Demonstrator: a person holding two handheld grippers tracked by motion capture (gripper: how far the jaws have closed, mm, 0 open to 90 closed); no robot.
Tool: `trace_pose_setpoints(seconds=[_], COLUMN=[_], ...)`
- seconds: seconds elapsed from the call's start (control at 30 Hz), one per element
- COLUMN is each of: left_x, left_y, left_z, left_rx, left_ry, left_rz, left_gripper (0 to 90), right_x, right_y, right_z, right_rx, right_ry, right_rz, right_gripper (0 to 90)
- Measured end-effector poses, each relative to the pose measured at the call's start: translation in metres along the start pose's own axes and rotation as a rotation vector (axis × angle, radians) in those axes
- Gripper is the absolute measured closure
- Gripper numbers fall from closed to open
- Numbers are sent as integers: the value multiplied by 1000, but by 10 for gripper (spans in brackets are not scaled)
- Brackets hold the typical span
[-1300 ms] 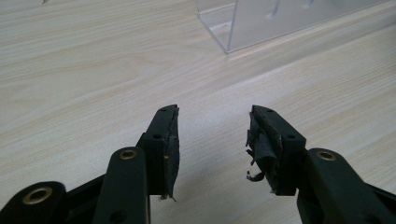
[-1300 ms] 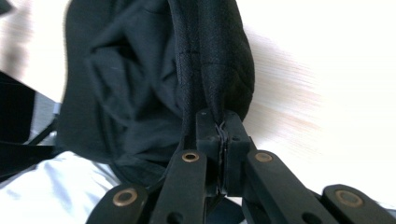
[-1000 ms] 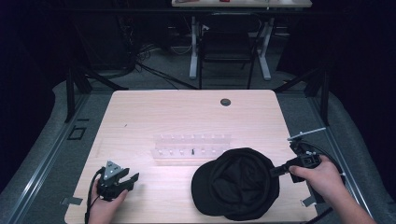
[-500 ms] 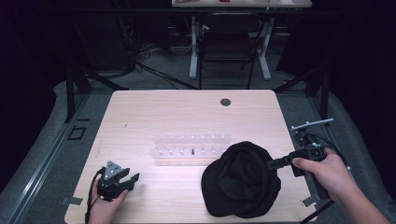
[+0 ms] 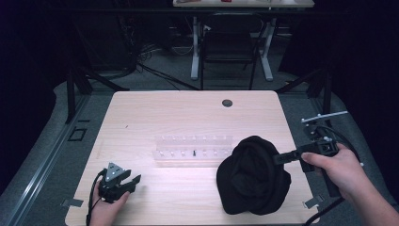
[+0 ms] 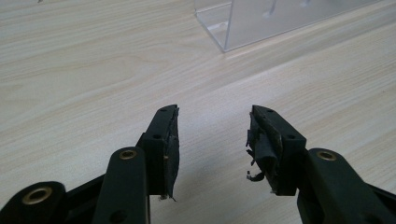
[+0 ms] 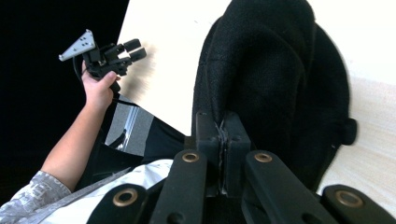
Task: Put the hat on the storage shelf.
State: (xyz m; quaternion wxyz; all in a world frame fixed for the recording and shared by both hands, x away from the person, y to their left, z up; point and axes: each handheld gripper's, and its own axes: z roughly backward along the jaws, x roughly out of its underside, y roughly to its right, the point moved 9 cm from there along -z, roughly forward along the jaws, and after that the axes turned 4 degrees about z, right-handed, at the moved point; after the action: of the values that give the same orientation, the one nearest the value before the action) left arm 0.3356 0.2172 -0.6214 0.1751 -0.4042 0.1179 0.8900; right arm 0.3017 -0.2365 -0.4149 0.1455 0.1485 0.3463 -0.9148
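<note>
A black cap (image 5: 253, 176) is bunched at the front right of the wooden table (image 5: 188, 113), its right edge lifted. My right gripper (image 5: 278, 158) is shut on that edge, tilted, with the hand off the table's right side. In the right gripper view the jaws are pinched together on the black cap (image 7: 275, 70) cloth. My left gripper (image 5: 135, 179) rests near the front left corner, open, nothing between its fingers. In the left gripper view its gripper (image 6: 214, 140) hovers over bare wood.
A clear plastic rack (image 5: 194, 149) with small pegs lies across the table's middle; its corner (image 6: 243, 23) shows ahead of the left jaws. A round cable hole (image 5: 227, 102) sits near the far edge. A chair and desk legs stand beyond the table.
The right gripper has pulled the cap's edge up and to the right, folding the cap from flat into a bunched heap. The left gripper has stayed put.
</note>
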Motion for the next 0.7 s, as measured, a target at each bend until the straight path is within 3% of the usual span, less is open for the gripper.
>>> trace_pose_setpoints(seconds=[0.23, 0.43, 0.7], left_x=[0, 0, 0], left_y=[0, 0, 1], left_z=[0, 0, -1], left_rx=[1, 2, 4], left_ry=[1, 1, -2], left_rz=[1, 1, -10], left_gripper=[525, 522, 521], right_x=[-11, -23, -49], right_y=[-10, -13, -33], right_z=[17, 29, 39], right_rx=[10, -12, -72], right_ry=[47, 99, 177], right_rz=[10, 6, 14], right_gripper=[886, 886, 886])
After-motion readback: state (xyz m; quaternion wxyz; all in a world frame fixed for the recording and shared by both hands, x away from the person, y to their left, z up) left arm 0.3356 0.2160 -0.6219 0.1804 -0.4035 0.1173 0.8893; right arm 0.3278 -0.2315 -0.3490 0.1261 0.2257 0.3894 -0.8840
